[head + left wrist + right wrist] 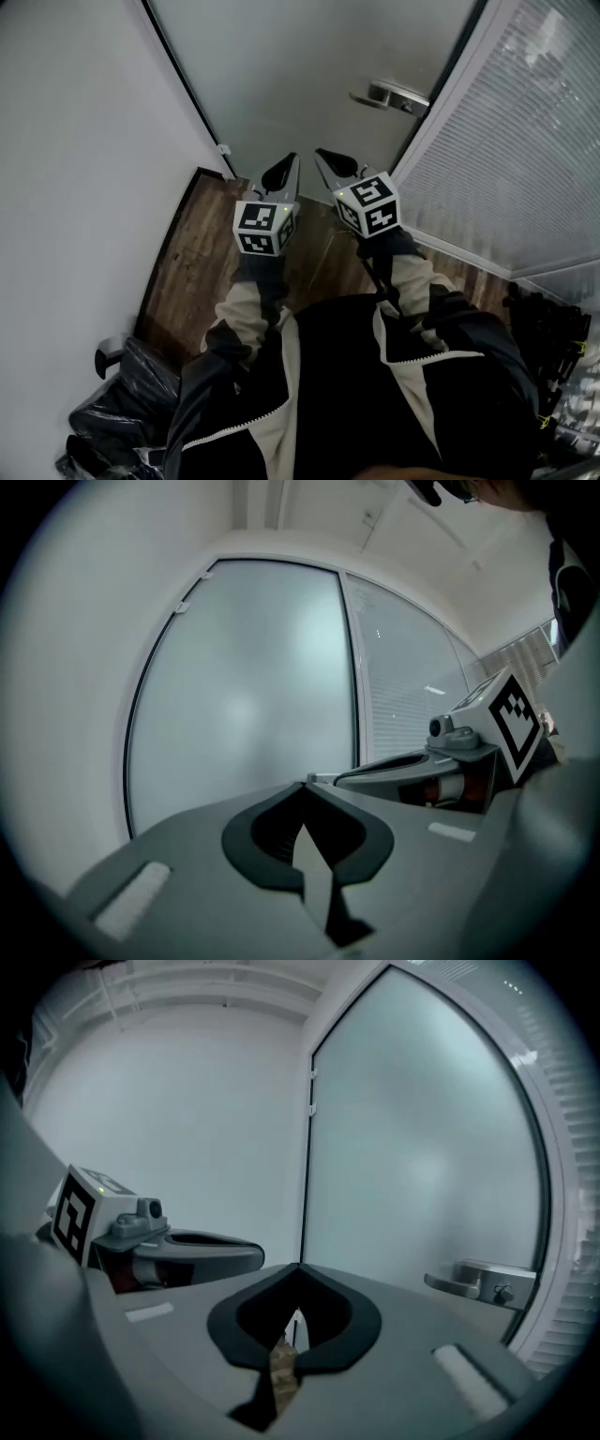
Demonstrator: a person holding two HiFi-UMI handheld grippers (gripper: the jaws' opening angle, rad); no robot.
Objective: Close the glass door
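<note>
The frosted glass door (309, 66) stands straight ahead, its metal lever handle (389, 97) on its right side next to the frame. Both grippers point at the door side by side, short of the pane and touching nothing. My left gripper (287, 161) is shut, its tips meeting with nothing between them. My right gripper (325, 156) is shut too, empty, left of and below the handle. In the left gripper view the door (244, 696) fills the picture beyond the closed tips (306, 783). The right gripper view shows the handle (480, 1282) to the right of the closed tips (299, 1265).
A white wall (75, 187) runs along the left, and a panel with white blinds (525, 141) stands right of the door. Wooden floor (197, 253) lies below. Black bags (122, 403) sit at the lower left, dark gear (553, 328) at the right.
</note>
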